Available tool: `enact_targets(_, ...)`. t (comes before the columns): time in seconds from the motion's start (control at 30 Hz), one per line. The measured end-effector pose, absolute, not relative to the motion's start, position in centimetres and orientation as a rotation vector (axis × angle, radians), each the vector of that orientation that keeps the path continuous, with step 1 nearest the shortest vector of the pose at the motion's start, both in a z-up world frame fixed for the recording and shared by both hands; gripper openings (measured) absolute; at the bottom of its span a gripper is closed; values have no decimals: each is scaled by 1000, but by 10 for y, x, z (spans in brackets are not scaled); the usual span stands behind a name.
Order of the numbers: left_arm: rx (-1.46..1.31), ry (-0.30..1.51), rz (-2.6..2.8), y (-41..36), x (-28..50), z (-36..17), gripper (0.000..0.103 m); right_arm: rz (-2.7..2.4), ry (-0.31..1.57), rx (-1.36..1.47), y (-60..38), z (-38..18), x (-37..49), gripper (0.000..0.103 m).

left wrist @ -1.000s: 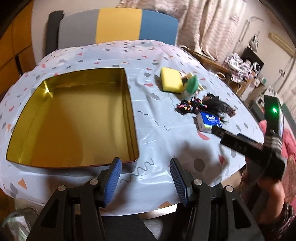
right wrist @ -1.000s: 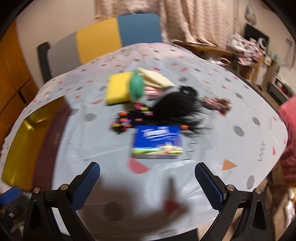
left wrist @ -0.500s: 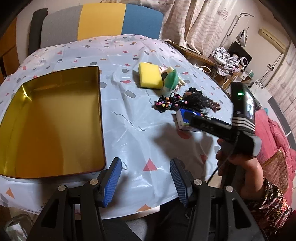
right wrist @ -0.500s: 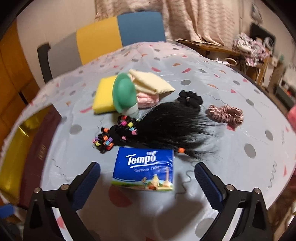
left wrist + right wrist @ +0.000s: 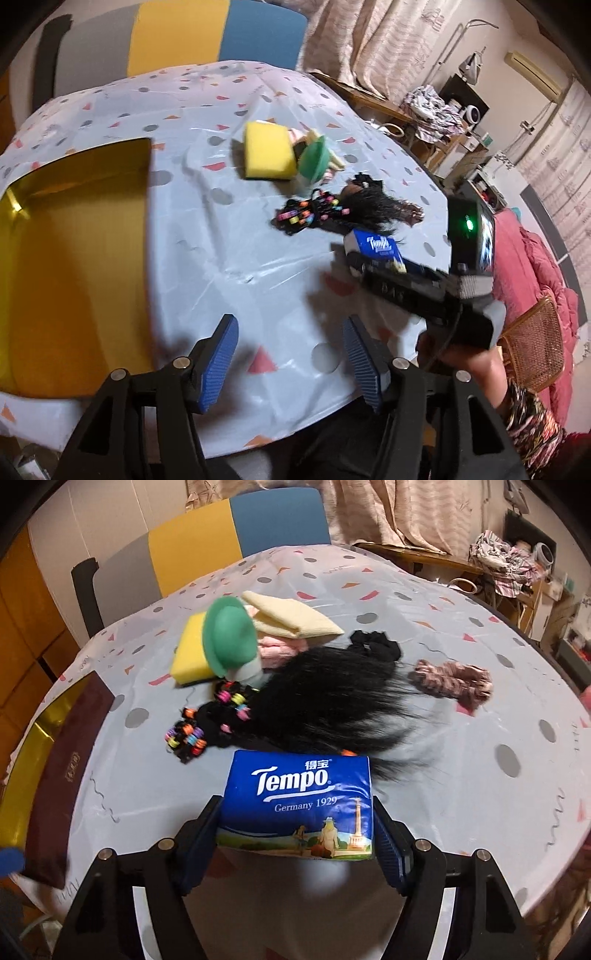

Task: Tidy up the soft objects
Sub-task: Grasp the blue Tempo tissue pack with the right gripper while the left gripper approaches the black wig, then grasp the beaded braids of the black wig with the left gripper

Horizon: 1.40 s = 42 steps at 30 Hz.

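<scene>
Blue tissue pack (image 5: 299, 805) lies on the counter (image 5: 461, 775) between the right gripper's (image 5: 295, 843) fingers (image 5: 201, 836), which flank its two sides, touching or nearly so; whether they press it I cannot tell; just beyond it lie a black wig (image 5: 325, 705) with coloured beads, a yellow sponge (image 5: 190, 651), a green puff (image 5: 229, 640), folded cloths (image 5: 291, 618) and two scrunchies (image 5: 452, 681); left gripper (image 5: 291, 363) hovers with fingers apart over the near edge; gold tin (image 5: 70, 266) sits at left.

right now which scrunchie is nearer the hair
The black scrunchie: it touches the top edge of the hair. The pink patterned scrunchie lies apart, off to the right.
</scene>
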State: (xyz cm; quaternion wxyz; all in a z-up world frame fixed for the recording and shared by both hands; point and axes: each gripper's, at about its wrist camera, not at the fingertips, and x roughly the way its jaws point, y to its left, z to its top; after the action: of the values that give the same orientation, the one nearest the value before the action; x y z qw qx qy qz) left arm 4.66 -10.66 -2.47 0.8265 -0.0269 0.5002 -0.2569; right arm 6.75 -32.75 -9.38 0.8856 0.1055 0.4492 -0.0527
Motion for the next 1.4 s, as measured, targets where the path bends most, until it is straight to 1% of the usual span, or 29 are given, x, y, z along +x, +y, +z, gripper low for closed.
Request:
enact_targets(0.03, -43, 1062, -559, -114, 51, -25, 67, -117, 937, 223, -331, -94, 64, 75)
enact_targets(0.2, -19, 1075, -613, -144, 72, -29, 72, -178, 952, 251, -353, -98, 53, 75)
enact_targets(0.3, 57, 1049, -617, -170, 89, -34, 74, -193, 954, 260, -362, -100, 51, 75)
enact_targets(0.57, 35, 1095, -624, -206, 145, -57, 74, -181, 952, 253, -367, -102, 48, 76)
enact_targets(0.83, 223, 1045, -664, -241, 174, -74, 74, -173, 955, 251, -365, -102, 47, 76)
enact_targets(0.97, 241, 1089, -693, -246, 178, -86, 73, -167, 957, 261, -366, -102, 46, 76)
enact_targets(1.03, 180, 1109, -733, -240, 173, -86, 64, -166, 959, 267, -367, -102, 46, 76)
enact_targets(1.07, 157, 1117, -754, -240, 170, -86, 63, -166, 961, 270, -368, -102, 46, 76)
enact_targets(1.2, 120, 1107, -776, -235, 160, -83, 63, -170, 964, 272, -369, -102, 46, 76)
enact_targets(1.23, 128, 1093, -761, -236, 160, -82, 65, -171, 964, 268, -369, -102, 46, 76)
enact_targets(1.4, 238, 1084, -748, -257, 160, -85, 66, -174, 964, 255, -366, -102, 47, 76)
